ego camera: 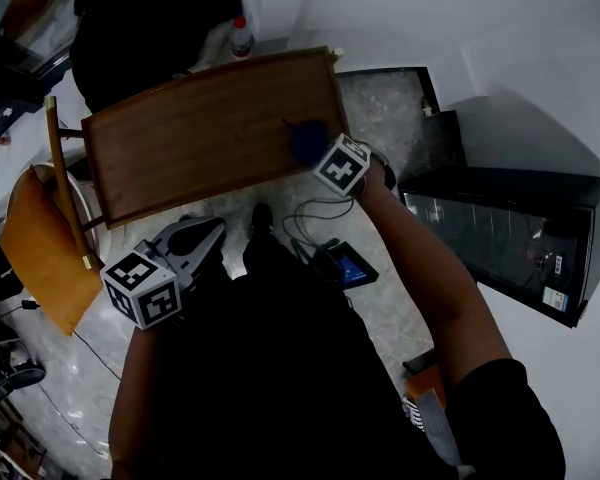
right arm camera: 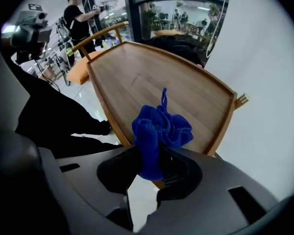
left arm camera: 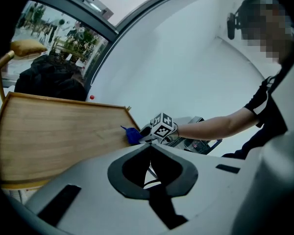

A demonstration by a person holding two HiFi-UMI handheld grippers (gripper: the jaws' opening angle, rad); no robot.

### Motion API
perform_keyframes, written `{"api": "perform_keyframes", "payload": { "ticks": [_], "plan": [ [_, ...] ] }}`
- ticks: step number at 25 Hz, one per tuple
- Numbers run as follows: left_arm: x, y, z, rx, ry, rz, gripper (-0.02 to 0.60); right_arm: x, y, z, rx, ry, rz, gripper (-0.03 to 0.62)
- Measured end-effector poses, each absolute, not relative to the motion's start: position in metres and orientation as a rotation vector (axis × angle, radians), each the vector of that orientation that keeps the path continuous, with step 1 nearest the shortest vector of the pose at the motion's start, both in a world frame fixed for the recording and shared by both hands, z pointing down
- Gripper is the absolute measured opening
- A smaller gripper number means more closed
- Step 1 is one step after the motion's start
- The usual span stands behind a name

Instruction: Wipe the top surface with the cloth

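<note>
Here, right gripper (right arm camera: 156,153) clamped on blue cloth (right arm camera: 161,126) (bunched), over wooden top (right arm camera: 137,77), left gripper (left arm camera: 149,148) closed, empty.

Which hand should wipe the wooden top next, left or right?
Right. The right gripper is shut on the blue cloth, already over the wooden top near its edge. The left gripper is shut, empty, and off the top's near side.

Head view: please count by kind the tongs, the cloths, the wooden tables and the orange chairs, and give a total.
Tongs: 2, the left tongs and the right tongs
Blue cloth: 1
Wooden table: 1
Orange chair: 1
Total: 5
</note>
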State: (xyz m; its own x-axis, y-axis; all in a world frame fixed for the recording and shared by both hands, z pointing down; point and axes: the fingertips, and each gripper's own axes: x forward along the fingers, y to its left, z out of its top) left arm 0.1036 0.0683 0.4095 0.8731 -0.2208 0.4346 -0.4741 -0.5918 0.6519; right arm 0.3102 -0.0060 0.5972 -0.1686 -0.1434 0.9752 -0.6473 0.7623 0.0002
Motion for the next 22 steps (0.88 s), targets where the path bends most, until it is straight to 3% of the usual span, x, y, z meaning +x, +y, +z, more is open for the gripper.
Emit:
{"api": "perform_keyframes", "payload": {
  "ticks": [12, 17, 22],
  "plan": [
    [0.094, 0.095, 0.395, 2.274, -0.503, 0.354, 0.012, 0.339, -0.022, 0.574, 0.788, -1.605, 0.548, 0.107],
    [0.059, 0.101, 0.369, 2.339, -0.527, 0.332, 0.012, 0.316, -0.048, 0.447, 1.213, -2.129, 0.652, 0.107],
    [0.021, 0.121, 0.353, 2.375, -0.553, 0.322, 0.012, 0.288, -0.011, 0.291, 1.408, -2.478, 0.315, 0.107]
  ]
}}
